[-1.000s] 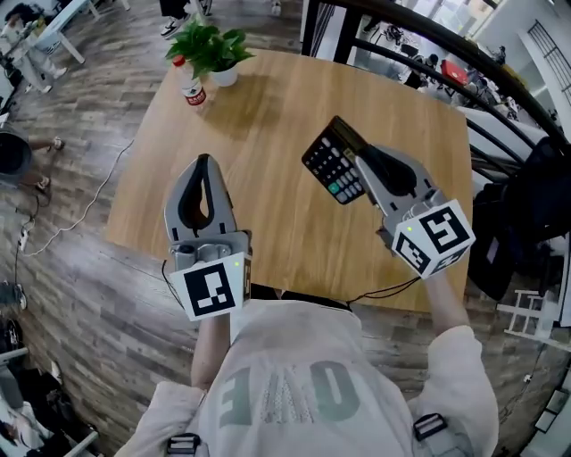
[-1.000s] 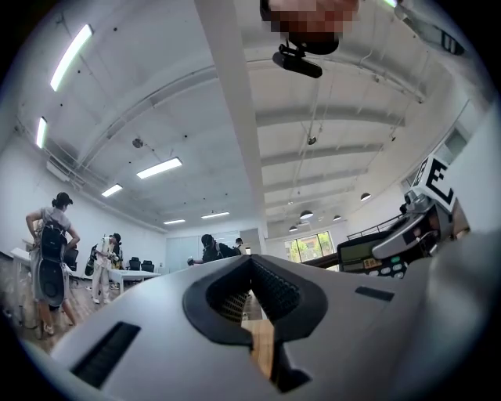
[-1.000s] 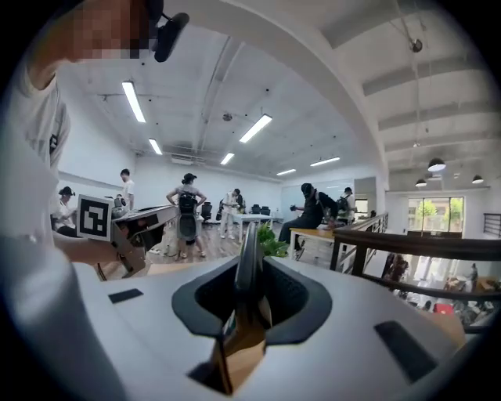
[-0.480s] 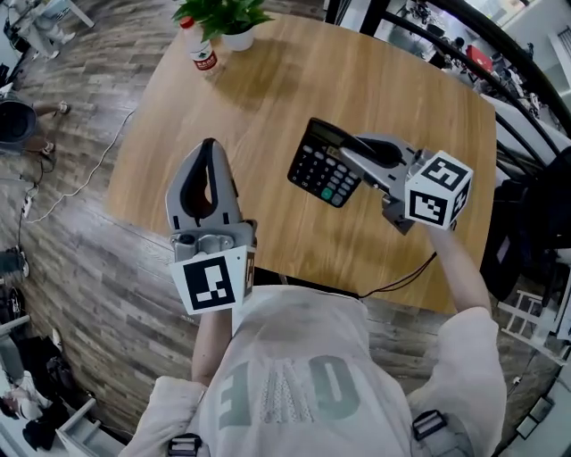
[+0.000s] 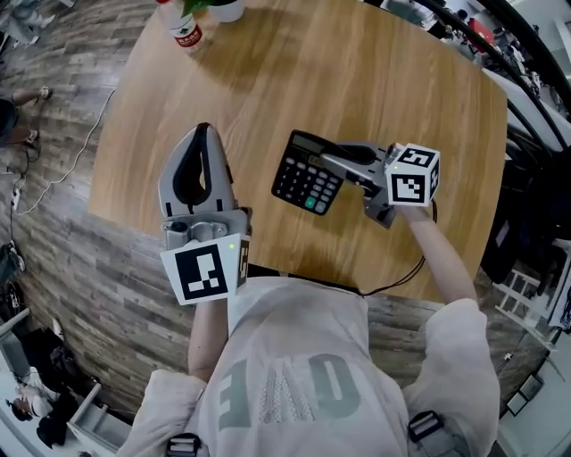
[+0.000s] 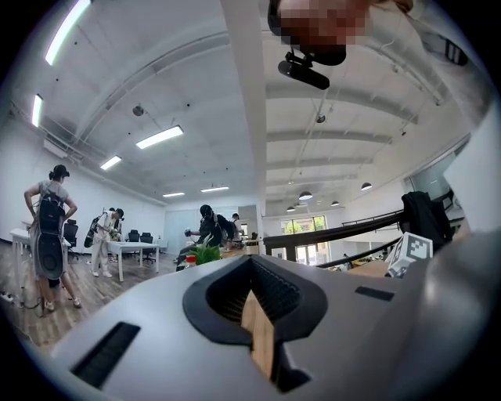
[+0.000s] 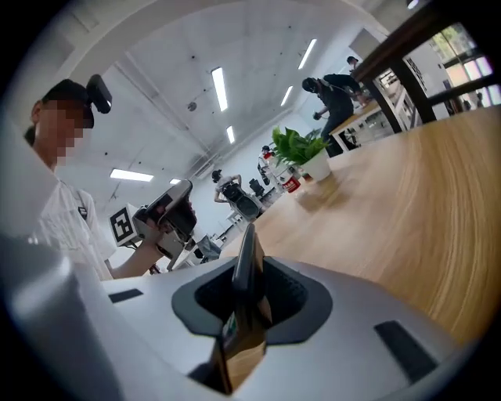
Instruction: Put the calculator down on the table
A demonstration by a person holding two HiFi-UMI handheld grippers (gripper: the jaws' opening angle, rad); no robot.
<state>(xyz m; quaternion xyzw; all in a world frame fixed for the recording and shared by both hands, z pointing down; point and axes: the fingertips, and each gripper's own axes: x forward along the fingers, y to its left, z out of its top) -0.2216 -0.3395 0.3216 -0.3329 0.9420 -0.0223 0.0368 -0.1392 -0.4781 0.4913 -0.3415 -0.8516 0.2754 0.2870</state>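
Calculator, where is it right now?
In the head view the calculator is right of centre, clamped in the right gripper over the near part of the wooden table, with the left gripper to its left.

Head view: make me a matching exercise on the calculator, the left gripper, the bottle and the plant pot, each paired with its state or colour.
Things:
1. calculator
2. left gripper
3. bottle
4. plant pot

States:
A. white, cut off by the picture's top edge
B. jaws together, nothing in them
C. red label, near the far corner of the table
D. clamped in the right gripper

Pairs: 1-D, 2-B, 3-C, 4-A
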